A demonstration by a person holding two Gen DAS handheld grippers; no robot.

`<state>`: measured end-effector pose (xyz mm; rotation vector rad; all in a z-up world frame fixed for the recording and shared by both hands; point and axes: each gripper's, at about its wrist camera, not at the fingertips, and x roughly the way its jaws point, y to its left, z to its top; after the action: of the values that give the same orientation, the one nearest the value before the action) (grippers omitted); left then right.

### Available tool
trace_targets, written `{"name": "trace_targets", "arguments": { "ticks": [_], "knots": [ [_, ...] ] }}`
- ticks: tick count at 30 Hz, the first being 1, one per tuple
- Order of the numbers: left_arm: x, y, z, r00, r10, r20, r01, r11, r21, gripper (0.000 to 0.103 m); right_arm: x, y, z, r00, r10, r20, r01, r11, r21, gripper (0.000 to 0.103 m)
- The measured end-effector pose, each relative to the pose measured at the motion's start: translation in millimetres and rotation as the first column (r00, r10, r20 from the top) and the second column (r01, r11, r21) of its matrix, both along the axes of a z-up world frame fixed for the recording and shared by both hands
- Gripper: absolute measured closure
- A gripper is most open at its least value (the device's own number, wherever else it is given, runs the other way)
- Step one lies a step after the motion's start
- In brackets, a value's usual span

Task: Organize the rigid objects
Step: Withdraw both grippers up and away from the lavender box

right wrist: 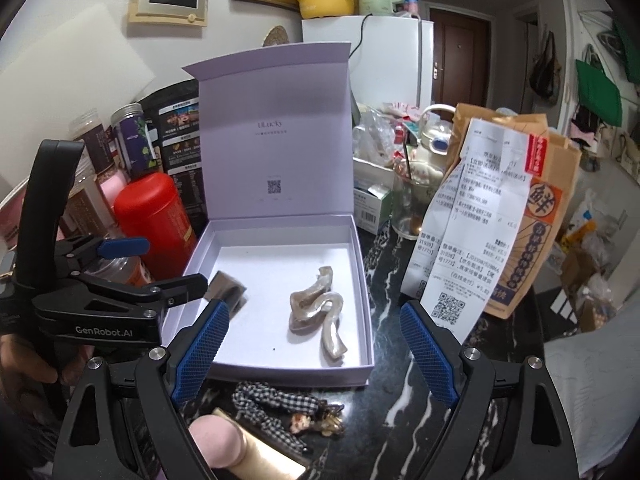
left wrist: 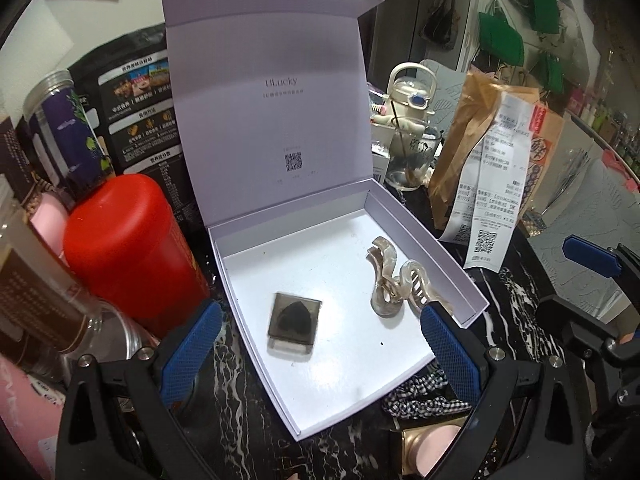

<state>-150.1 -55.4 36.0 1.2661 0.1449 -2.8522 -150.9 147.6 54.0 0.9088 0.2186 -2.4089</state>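
Two pieces boxed, more waiting on the counter

On the dark marbled counter [right wrist: 400,380] a white gift box [left wrist: 460,280] stands with its hinged lid [left wrist: 272,100] propped upright behind it, hemmed in by a red canister [left wrist: 132,248] on one side and a brown paper bag [right wrist: 520,216] with a long receipt [right wrist: 468,232] on the other. Inside the box lie two things, well apart: a pearly hair claw [right wrist: 320,312] towards the bag side and a small dark square case [left wrist: 294,324] towards the canister side. Those two look sorted already.

Outside the box, just beside its near wall, more items remain on the counter: a black-and-white checked fabric piece [right wrist: 276,400] with a small charm [right wrist: 316,424] attached, and a pink-and-gold object [right wrist: 228,448] at the very bottom of the right wrist view, too cropped to identify. My reading is that the job is partway through, with these near items the likely candidates to go in next.

Both tools hang above the near edge of the box. The left gripper [left wrist: 320,356] has its blue pads spread wide with nothing between them. The right gripper [right wrist: 316,352] is likewise released, jaws wide and empty, with the hair claw visible beyond them but untouched
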Motion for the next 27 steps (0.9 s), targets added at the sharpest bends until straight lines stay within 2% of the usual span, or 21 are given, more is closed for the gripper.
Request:
{"name": "trace_targets", "arguments": {
  "ticks": [27],
  "knots": [
    [67.6,6.4,23.6,0.999,-0.010,-0.047,0.010,1.000,-0.010,0.002,54.6,12.8,15.4,0.999,-0.015,-0.036,0.015,1.000,0.002,0.014]
  ]
}}
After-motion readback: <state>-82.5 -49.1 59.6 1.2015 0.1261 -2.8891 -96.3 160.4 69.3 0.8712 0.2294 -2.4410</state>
